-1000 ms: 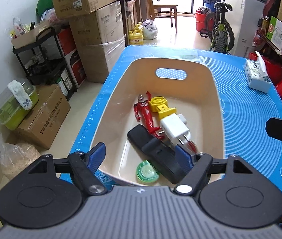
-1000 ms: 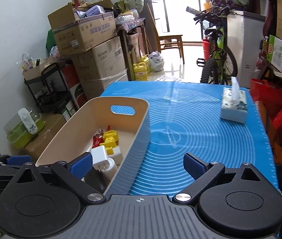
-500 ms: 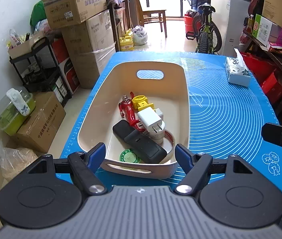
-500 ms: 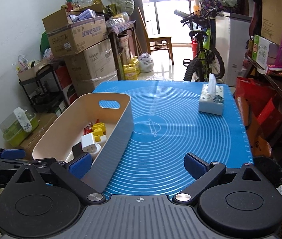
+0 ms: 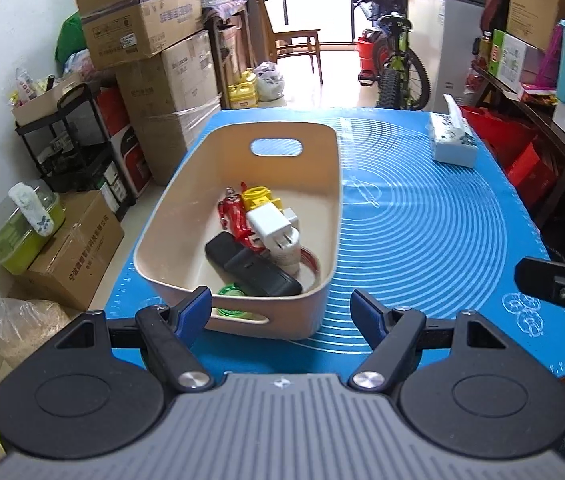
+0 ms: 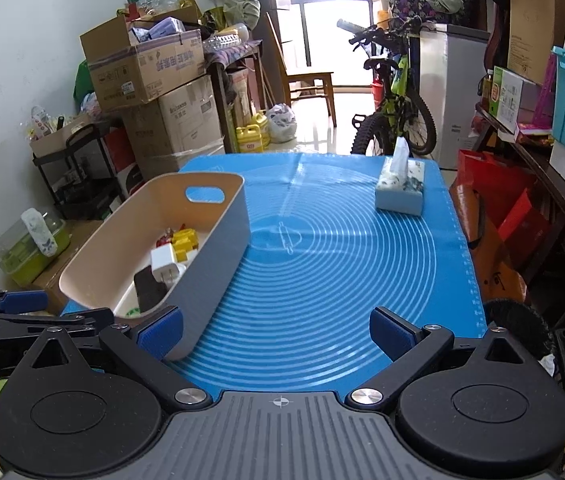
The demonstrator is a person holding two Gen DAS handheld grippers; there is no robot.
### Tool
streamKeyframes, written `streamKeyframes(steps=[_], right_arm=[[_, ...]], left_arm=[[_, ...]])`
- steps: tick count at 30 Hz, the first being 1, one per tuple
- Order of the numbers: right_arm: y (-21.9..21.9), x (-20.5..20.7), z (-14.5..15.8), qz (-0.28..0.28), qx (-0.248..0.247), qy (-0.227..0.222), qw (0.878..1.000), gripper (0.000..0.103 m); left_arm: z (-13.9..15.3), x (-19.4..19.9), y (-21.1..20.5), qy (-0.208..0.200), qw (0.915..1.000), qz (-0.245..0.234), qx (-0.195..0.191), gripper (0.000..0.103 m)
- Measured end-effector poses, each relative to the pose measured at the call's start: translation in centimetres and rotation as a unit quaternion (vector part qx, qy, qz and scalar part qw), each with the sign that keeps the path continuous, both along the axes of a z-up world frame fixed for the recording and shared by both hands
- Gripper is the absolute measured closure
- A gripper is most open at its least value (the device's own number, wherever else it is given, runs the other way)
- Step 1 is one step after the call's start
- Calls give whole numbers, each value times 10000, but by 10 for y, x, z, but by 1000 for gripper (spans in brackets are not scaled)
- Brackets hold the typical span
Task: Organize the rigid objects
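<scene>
A beige bin (image 5: 186, 208) (image 6: 218, 248) with handle slots stands on the left part of the blue mat (image 5: 422, 232) (image 6: 322, 264). Inside lie a white plug adapter (image 5: 268, 224) (image 6: 162, 262), a black remote (image 5: 254, 266) (image 6: 148, 288), a red figure (image 5: 232, 212), a yellow toy (image 5: 260, 198) (image 6: 184, 240) and a green lid (image 5: 231, 291). My left gripper (image 5: 280, 312) is open, empty, just short of the bin's near wall. My right gripper (image 6: 278, 328) is open and empty over the mat, its left finger beside the bin's near corner.
A tissue box (image 5: 452, 142) (image 6: 400, 184) sits at the mat's far right. Stacked cardboard boxes (image 5: 154, 60) and a black cart (image 5: 78, 140) line the left wall. A bicycle (image 6: 398, 108) and a white cabinet (image 6: 456, 92) stand beyond the table, shelves on the right.
Both grippers have drawn back toward the table's near edge, so the bin and mat look farther away. Both stay open. The objects in the bin have not moved.
</scene>
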State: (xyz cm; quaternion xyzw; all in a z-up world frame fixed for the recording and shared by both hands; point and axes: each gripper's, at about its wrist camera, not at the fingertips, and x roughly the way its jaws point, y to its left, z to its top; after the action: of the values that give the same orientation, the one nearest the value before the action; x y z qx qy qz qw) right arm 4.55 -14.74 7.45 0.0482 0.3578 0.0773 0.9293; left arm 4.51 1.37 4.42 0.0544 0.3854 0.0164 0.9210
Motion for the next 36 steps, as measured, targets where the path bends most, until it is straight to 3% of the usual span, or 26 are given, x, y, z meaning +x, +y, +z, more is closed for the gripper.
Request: streamKeyframes(steps=[11, 36], right_arm=[[-10, -21, -5, -199, -15, -195, 9996, 4], [-26, -45, -43, -468, 76, -83, 9988, 4]], left_arm=[[-15, -18, -12, -83, 9999, -125, 9, 26], [-35, -32, -21, -215, 9996, -182, -32, 26]])
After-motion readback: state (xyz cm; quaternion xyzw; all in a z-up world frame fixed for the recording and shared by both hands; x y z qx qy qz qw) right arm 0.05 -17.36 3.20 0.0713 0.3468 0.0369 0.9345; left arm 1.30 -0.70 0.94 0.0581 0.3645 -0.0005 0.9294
